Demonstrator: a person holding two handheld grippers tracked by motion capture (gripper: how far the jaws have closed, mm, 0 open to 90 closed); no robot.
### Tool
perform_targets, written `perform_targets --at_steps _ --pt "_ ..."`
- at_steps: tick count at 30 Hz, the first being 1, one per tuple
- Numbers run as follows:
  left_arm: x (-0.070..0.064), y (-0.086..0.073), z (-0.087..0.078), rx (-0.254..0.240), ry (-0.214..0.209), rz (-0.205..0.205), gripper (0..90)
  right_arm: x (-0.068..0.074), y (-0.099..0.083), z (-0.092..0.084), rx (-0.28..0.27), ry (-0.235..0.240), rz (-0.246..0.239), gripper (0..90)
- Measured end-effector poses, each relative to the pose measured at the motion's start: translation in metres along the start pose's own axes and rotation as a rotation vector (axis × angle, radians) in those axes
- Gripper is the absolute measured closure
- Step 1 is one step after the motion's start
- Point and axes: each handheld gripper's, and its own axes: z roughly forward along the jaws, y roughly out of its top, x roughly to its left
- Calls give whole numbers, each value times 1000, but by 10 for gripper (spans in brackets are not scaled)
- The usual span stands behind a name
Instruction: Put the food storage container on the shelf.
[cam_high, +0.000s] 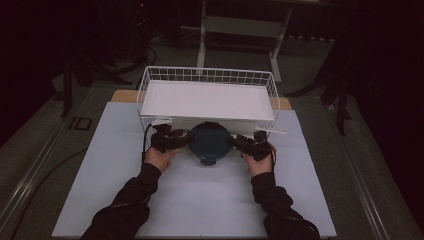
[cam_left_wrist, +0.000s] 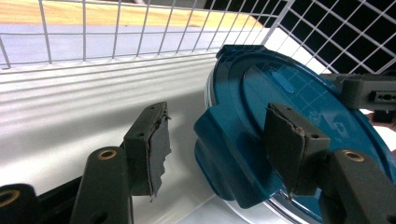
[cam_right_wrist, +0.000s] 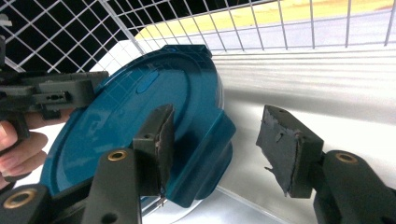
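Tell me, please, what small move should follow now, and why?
Probably draw both tools back from the blue lid. The left tool and right tool stand open around its side tabs without pressing, and the lid leans against the white basket.

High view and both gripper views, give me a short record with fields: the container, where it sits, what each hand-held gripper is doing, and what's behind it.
container: round teal lidded container, side latch tabs on its lid
place: on the white table, against the front of the wire basket
left hand-held gripper: jaws apart around the lid's left latch tab, no pad seen pressing it
right hand-held gripper: jaws apart around the right latch tab, no pad seen pressing it
basket contents: white tray
tilt: container looks level in the high view
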Motion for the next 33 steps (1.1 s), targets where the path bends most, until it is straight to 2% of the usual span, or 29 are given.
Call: perform_targets --at_steps 2,3,4,6,7,10,11,12,13,14,16,18,20,21,22,23,25,28,33 --pt "1 0 -1 3 -7 -1 413 0 -1 1 -1 19 -2 464" --pt "1 -1 -1 4 -14 -13 410 1 -2 0 -6 19 -7 463" --pt "-1 -2 -1 7 -12 -42 410 2 -2 0 -7 21 -10 458" --pt "-1 -2 -3 10 -6 -44 396 3 -3 0 -10 21 -14 458" --pt "0 -2 -3 6 -24 -9 395 5 -3 -2 -13 17 -19 448" --pt "-4 -2 -6 -3 -30 -25 330 6 -4 -4 -18 16 -26 434" --pt "-7 -4 -10 -4 -56 5 330 7 -4 -6 -24 15 -27 431" --pt "-9 -5 -11 -1 -69 23 265 10 -4 -10 -24 10 -45 432" --pt "-11 -6 -13 12 -90 22 238 11 -4 -13 -27 15 -47 431" --pt "-14 -7 -14 27 -89 28 215 12 -5 -15 -27 25 -43 431" --pt "-18 -9 -20 19 -106 53 153 16 -6 -20 -24 29 -51 430" --pt "-21 -10 -26 7 -132 53 132 21 -8 -25 -24 33 -63 430" --pt "-25 -10 -32 26 -183 45 20 25 -8 -28 -22 38 -71 429" --pt "-27 -10 -35 38 -190 61 0 27 -9 -30 -24 36 -74 435" --pt "-27 -10 -35 38 -190 61 0 27 -9 -30 -24 36 -74 435" --pt "-35 -11 -42 50 -200 105 0 30 -9 -32 -19 45 -72 443" --pt "-41 -14 -49 43 -211 123 0 40 -11 -37 -5 47 -101 480" --pt "-47 -18 -60 37 -231 131 0 49 -14 -39 6 58 -111 516" --pt "-53 -30 -71 26 -229 134 0 66 -25 -39 40 97 -112 573"
